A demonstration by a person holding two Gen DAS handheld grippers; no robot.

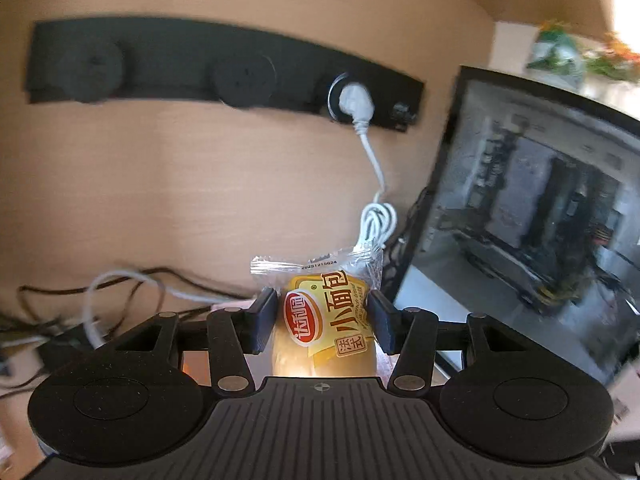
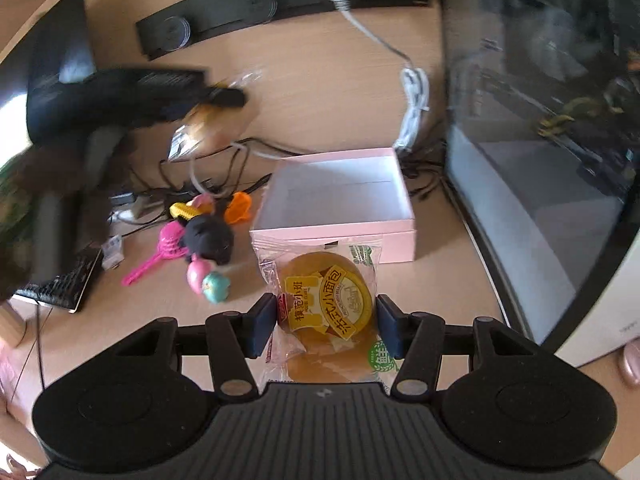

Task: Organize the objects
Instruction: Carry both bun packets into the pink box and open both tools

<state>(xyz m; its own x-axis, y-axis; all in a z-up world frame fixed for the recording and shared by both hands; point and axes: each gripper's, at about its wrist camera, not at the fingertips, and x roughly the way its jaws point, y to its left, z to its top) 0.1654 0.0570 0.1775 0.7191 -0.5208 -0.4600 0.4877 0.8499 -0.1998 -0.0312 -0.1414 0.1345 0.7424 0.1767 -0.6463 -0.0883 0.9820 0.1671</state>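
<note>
1. My left gripper (image 1: 322, 322) is clamped on a wrapped bread roll (image 1: 326, 320), carried high over the desk.
2. My right gripper (image 2: 326, 326) pinches a second bread pack (image 2: 326, 304), just short of the pink box (image 2: 336, 236) (open, looks empty).
3. I'd clear the near wall, lower inside, then let go; left follows.

Pale wooden worktop (image 2: 340, 92), open pink box (image 2: 336, 236) beside heaped toys (image 2: 204, 236), keyboard (image 2: 64, 284), tangled cables (image 2: 192, 180) lay behind
</note>
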